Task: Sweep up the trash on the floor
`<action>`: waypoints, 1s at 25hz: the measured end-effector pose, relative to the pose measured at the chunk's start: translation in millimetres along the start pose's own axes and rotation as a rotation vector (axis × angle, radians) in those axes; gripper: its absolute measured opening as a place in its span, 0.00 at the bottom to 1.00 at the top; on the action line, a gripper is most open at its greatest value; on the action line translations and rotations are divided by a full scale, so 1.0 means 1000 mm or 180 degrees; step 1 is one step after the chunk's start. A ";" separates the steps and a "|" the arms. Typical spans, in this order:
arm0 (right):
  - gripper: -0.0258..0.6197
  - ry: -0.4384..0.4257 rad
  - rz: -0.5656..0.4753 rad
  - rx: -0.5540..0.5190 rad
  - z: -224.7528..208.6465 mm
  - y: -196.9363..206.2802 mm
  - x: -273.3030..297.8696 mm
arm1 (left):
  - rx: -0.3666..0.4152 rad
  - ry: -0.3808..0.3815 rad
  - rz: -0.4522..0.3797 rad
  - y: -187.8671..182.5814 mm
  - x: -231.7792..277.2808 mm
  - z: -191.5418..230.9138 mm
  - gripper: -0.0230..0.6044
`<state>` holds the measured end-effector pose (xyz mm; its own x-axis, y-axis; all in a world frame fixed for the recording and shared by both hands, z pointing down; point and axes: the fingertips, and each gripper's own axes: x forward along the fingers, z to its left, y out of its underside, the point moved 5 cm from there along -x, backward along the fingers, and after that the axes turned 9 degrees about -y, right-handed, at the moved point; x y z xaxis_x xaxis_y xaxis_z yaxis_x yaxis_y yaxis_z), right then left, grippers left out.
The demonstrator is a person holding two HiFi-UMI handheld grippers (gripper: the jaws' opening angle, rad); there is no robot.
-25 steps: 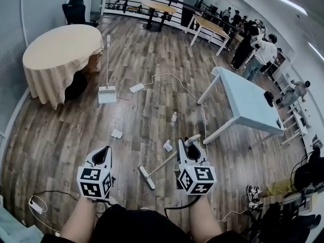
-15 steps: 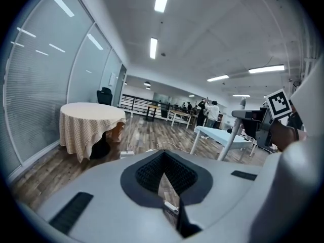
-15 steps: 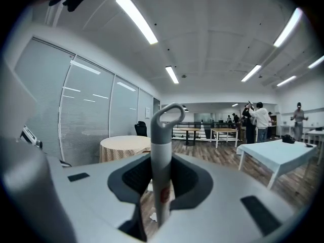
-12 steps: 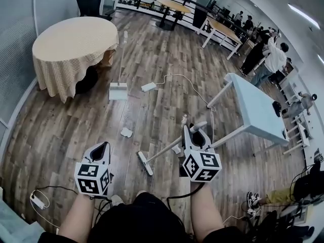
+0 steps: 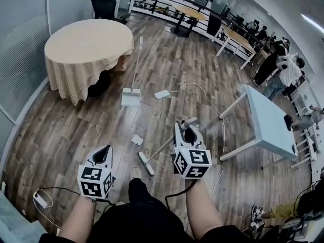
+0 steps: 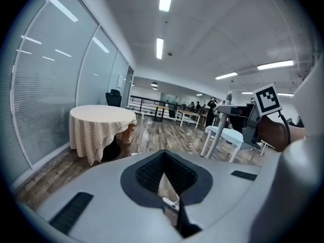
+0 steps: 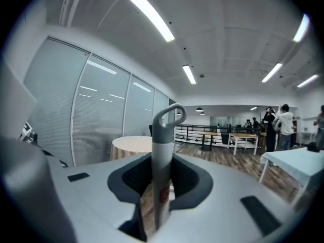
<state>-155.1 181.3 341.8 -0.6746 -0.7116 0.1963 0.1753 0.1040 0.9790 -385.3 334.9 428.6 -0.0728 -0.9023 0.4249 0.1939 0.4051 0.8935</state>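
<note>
Head view sets out the job: the right gripper (image 5: 186, 131) is clamped on the broom (image 5: 152, 159) near its top end, with the bristle head on the floor near the crumpled paper (image 5: 136, 139) but apart from it; the dustpan (image 5: 130, 96) stands farther off, beside the round table (image 5: 86, 47); to sweep well, I judge, bring the head flat behind the paper and push in short strokes toward the pan, steering wide of the white power strip (image 5: 162, 94); right gripper view alone shows the pads closed on the handle (image 7: 162, 151) below its hanging loop; left gripper view shows the left gripper (image 6: 169, 206) with fingers pressed together, holding nothing.
</note>
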 end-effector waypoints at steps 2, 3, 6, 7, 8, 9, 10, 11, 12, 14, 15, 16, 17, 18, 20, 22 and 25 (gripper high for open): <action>0.19 -0.0077 0.0031 0.0011 0.001 0.005 0.019 | -0.0004 -0.0048 -0.0002 -0.006 0.010 0.006 0.03; 0.19 -0.0112 0.0051 0.0020 0.000 0.008 0.028 | -0.0011 -0.0065 0.0006 -0.009 0.016 0.009 0.03; 0.19 -0.0209 0.0110 0.0044 -0.003 0.015 0.056 | -0.0053 -0.0088 0.0049 -0.020 0.038 0.013 0.03; 0.19 -0.0243 0.0133 0.0054 -0.005 0.017 0.066 | -0.0065 -0.0093 0.0061 -0.025 0.046 0.014 0.03; 0.19 -0.0278 0.0163 0.0066 -0.007 0.019 0.076 | -0.0074 -0.0100 0.0071 -0.030 0.055 0.014 0.03; 0.19 -0.0316 0.0197 0.0078 -0.009 0.021 0.086 | -0.0084 -0.0106 0.0079 -0.034 0.063 0.014 0.03; 0.19 -0.0357 0.0232 0.0089 -0.012 0.023 0.096 | -0.0099 -0.0109 0.0088 -0.038 0.072 0.014 0.03; 0.19 -0.0400 0.0267 0.0098 -0.014 0.025 0.106 | -0.0117 -0.0109 0.0099 -0.042 0.081 0.014 0.03; 0.19 -0.0444 0.0299 0.0103 -0.017 0.027 0.116 | -0.0131 -0.0113 0.0115 -0.045 0.090 0.014 0.03; 0.19 -0.0544 0.0357 0.0104 -0.021 0.031 0.134 | -0.0134 -0.0140 0.0156 -0.049 0.108 0.012 0.03; 0.19 -0.0598 0.0382 0.0100 -0.023 0.034 0.143 | -0.0126 -0.0157 0.0177 -0.052 0.117 0.012 0.03; 0.19 -0.0650 0.0409 0.0098 -0.025 0.037 0.153 | -0.0116 -0.0171 0.0196 -0.055 0.125 0.011 0.03; 0.19 -0.0699 0.0438 0.0099 -0.027 0.040 0.162 | -0.0104 -0.0180 0.0211 -0.057 0.133 0.009 0.03; 0.19 -0.0746 0.0469 0.0102 -0.030 0.044 0.170 | -0.0088 -0.0185 0.0221 -0.060 0.140 0.007 0.03; 0.19 -0.0838 0.0512 0.0104 -0.035 0.053 0.189 | -0.0048 -0.0184 0.0228 -0.064 0.155 0.001 0.03; 0.19 -0.0916 0.0529 0.0110 -0.040 0.061 0.210 | 0.0004 -0.0179 0.0232 -0.067 0.170 -0.004 0.03; 0.19 -0.1019 0.0554 0.0118 -0.043 0.068 0.236 | 0.0052 -0.0233 0.0257 -0.070 0.188 -0.010 0.03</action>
<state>-272.1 -9.3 452.4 -0.8283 -0.4280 0.3616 0.2851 0.2336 0.9296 -402.7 135.8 444.6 -0.1291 -0.8537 0.5045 0.1861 0.4789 0.8579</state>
